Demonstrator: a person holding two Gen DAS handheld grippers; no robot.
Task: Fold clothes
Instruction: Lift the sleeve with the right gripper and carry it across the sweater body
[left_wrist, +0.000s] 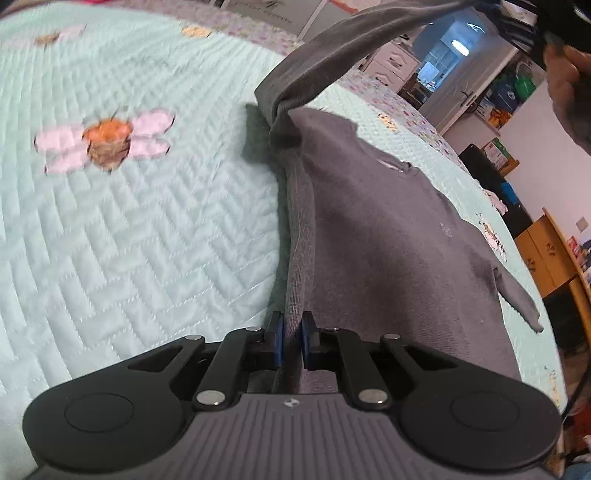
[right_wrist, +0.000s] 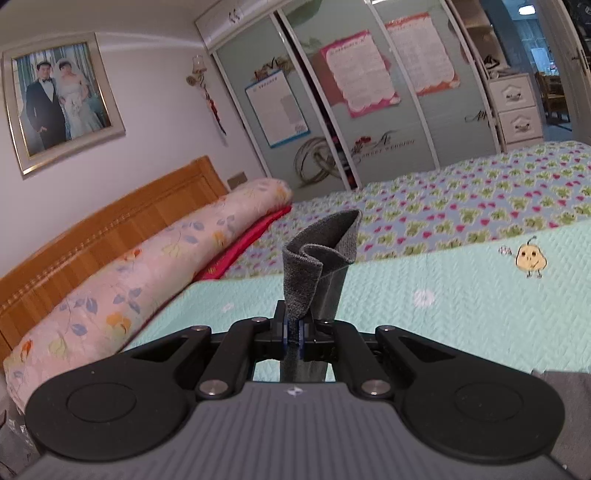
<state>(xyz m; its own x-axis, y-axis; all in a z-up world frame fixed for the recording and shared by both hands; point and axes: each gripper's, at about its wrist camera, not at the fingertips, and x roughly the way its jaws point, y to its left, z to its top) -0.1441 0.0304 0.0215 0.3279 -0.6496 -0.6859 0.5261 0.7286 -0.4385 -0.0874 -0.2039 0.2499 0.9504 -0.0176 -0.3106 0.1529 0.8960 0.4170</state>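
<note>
A grey sweater (left_wrist: 388, 221) lies spread on the mint quilted bed cover (left_wrist: 147, 240). My left gripper (left_wrist: 291, 332) is shut on the sweater's folded side edge near the hem, the cloth pinched between its blue pads. One sleeve (left_wrist: 351, 44) is lifted off the bed and stretches up to the top right, where a person's hand (left_wrist: 569, 85) holds the other gripper. In the right wrist view my right gripper (right_wrist: 294, 330) is shut on that sleeve's ribbed cuff (right_wrist: 317, 251), which sticks up curled above the jaws, over the bed cover (right_wrist: 443, 314).
A long floral bolster (right_wrist: 147, 277) and a wooden headboard (right_wrist: 92, 236) line the bed's head. Sliding wardrobe doors (right_wrist: 369, 110) and white drawers (right_wrist: 517, 110) stand beyond the bed. A wooden cabinet (left_wrist: 546, 258) and clutter sit off the bed's far side.
</note>
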